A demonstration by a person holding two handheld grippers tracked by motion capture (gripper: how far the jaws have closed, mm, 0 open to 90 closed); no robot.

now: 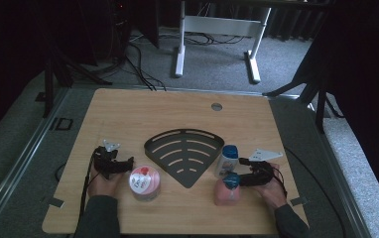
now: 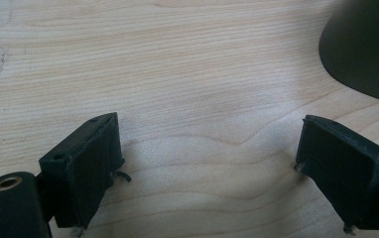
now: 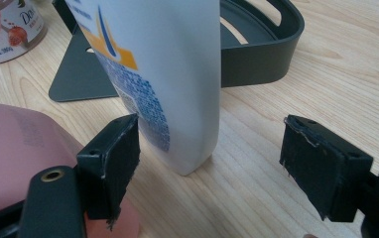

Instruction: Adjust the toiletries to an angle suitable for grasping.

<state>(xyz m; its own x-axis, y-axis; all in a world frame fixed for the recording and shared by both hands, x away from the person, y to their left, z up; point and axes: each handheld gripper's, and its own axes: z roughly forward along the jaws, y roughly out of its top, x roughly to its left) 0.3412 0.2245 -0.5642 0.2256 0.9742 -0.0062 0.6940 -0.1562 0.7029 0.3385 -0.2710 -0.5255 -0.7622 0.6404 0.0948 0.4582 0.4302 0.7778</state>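
From the high view, everything was clustered around the dark grey fan-shaped slotted caddy [image 1: 185,154] sitting mid-way on the light wooden desk [image 1: 128,109]. The white bottle with the blue cap [image 1: 226,159] stood upright just right of the caddy's pointed end, nearly touching its edge, and the squat pink bottle with a blue top [image 1: 226,191] sat just in front of that. A round pink-lidded jar [image 1: 145,182] was left of the caddy's tip. The right gripper [image 1: 242,171] came in from the right toward the white bottle, probably lined up low so it could pinch the body rather than the cap. The left gripper [image 1: 123,166] sat left of the jar, parked I'd guess.

Left gripper view: gripper [image 2: 205,168] was spread wide with nothing in it, just bare desk between the jaws, and the caddy's dark corner [image 2: 363,47] off at the upper right. Loads of room there.

Right gripper view: gripper [image 3: 210,163] was wide open too, holding nothing. The white bottle [image 3: 162,74] stood between the jaws, close against the left one, though I couldn't tell if it touched. The pink bottle [image 3: 24,148] crowded that same jaw from outside, so space was tight on that side. The caddy wall [image 3: 257,59] was right behind the bottle; the right jaw had open desk around it.
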